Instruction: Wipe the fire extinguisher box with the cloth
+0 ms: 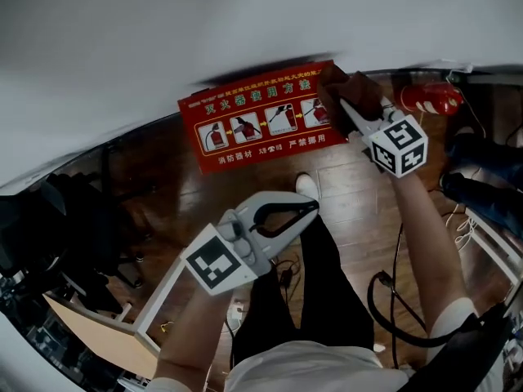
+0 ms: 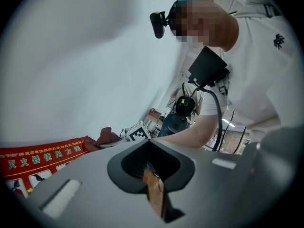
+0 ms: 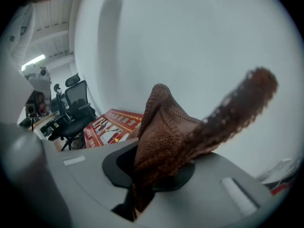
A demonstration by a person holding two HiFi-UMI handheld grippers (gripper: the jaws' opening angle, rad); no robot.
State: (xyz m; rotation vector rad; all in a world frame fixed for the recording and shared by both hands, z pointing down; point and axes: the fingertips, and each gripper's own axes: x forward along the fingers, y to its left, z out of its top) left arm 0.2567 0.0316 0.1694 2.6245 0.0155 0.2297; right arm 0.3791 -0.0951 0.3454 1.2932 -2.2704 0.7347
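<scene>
The red, flat-fronted fire extinguisher box (image 1: 245,119), printed with yellow lettering and a row of white instruction pictures, stood on the brown wooden floor (image 1: 351,194) against the foot of the white wall (image 1: 245,23). The right gripper (image 1: 343,109) was at the box's right end, its fingers clamped on a brown knitted cloth (image 1: 350,88). In the right gripper view the cloth bunched up out of the closed fingers and one long corner stuck out freely to the side. From the head view the wad of cloth lay against the box's upper right corner, apparently touching it.

The left gripper (image 1: 306,209) hung well apart from the box, over the floor in front of the person's legs. Its fingers were together at the tips with nothing between them, and it took no part in the wiping.

A red cylinder fire extinguisher (image 1: 431,98) lay or stood just past the box's right end; which could not be told.

As a judgement, the wiping was under way at the right end only. The front showed no smear or streak to tell wiped from unwiped. The long stretch toward the left edge looked untouched by the cloth and was probably left to do.
</scene>
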